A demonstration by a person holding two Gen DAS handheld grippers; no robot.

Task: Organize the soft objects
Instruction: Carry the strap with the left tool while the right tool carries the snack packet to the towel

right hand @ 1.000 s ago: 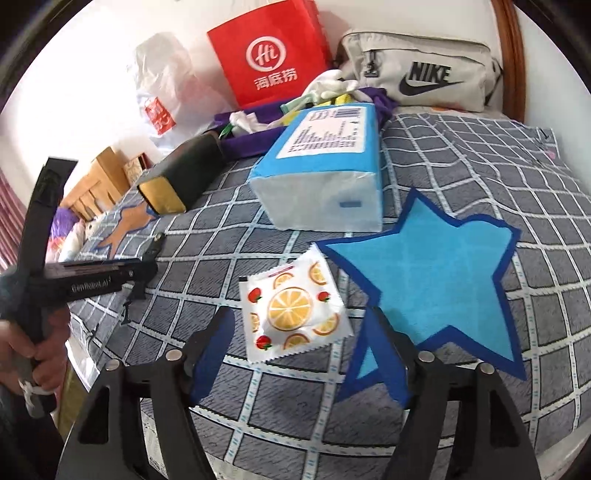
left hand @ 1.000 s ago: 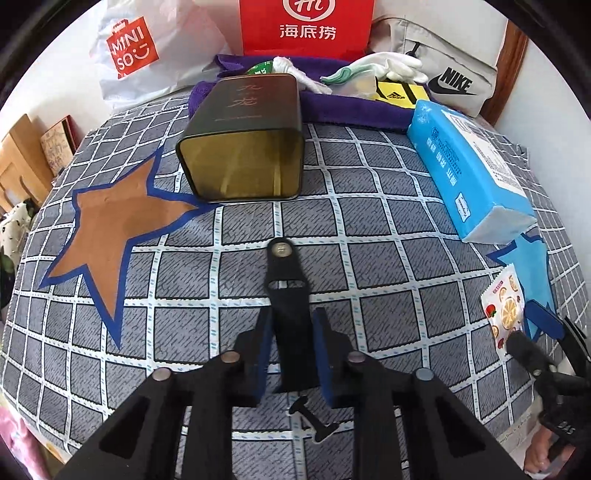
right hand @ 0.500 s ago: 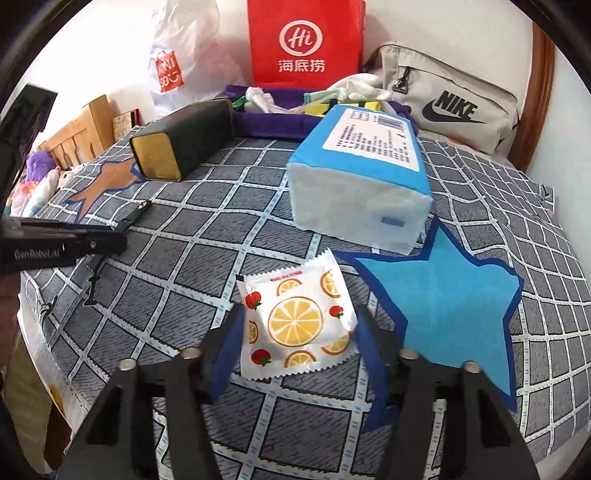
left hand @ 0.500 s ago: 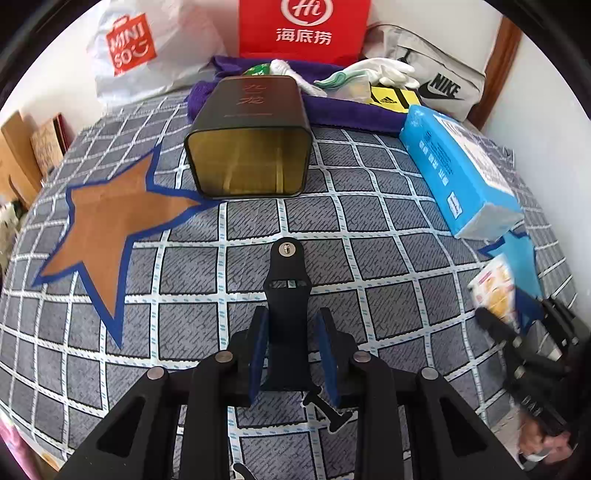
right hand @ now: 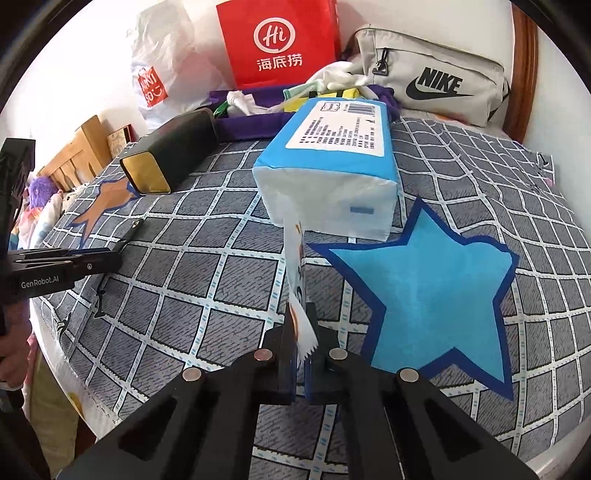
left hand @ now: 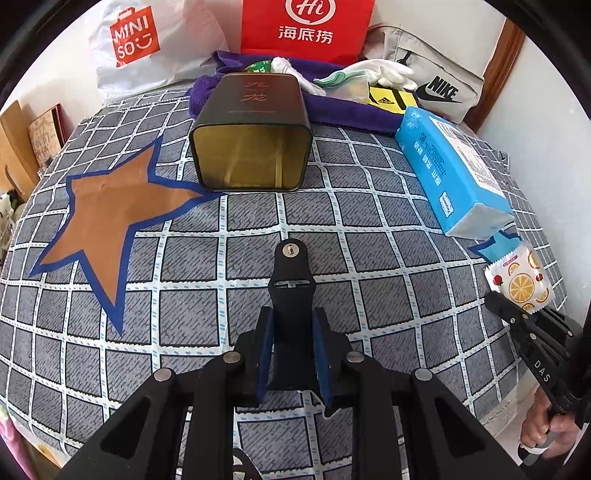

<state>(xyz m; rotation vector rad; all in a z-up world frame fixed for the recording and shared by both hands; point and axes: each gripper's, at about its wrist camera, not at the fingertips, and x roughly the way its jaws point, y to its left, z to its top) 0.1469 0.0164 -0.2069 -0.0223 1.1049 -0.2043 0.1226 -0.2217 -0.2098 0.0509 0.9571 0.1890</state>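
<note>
My left gripper (left hand: 291,332) is shut on a black strap (left hand: 291,280) with a metal screw at its far tip, held over the checked bedspread (left hand: 369,251). A white sachet printed with orange slices (right hand: 296,273) stands on edge between the pads of my right gripper (right hand: 301,321), which is shut on its lower corner. In the left wrist view the sachet (left hand: 521,280) shows its face at the right edge, above the right gripper (left hand: 513,314). A blue tissue pack (right hand: 332,166) lies just behind it. The left gripper (right hand: 96,260) shows at the left in the right wrist view.
A dark tin box (left hand: 251,147) lies on its side, mouth towards me. A blue star patch (right hand: 424,288) and a brown star patch (left hand: 110,214) mark the bedspread. At the back are a purple towel (left hand: 343,110) with small items, a red bag (left hand: 306,26), a white bag (left hand: 136,40) and a grey Nike bag (right hand: 436,85).
The right gripper's jaws closed on the sachet, which went from lying flat to standing on edge between the pads. The left gripper kept its hold on the strap and hardly moved.
</note>
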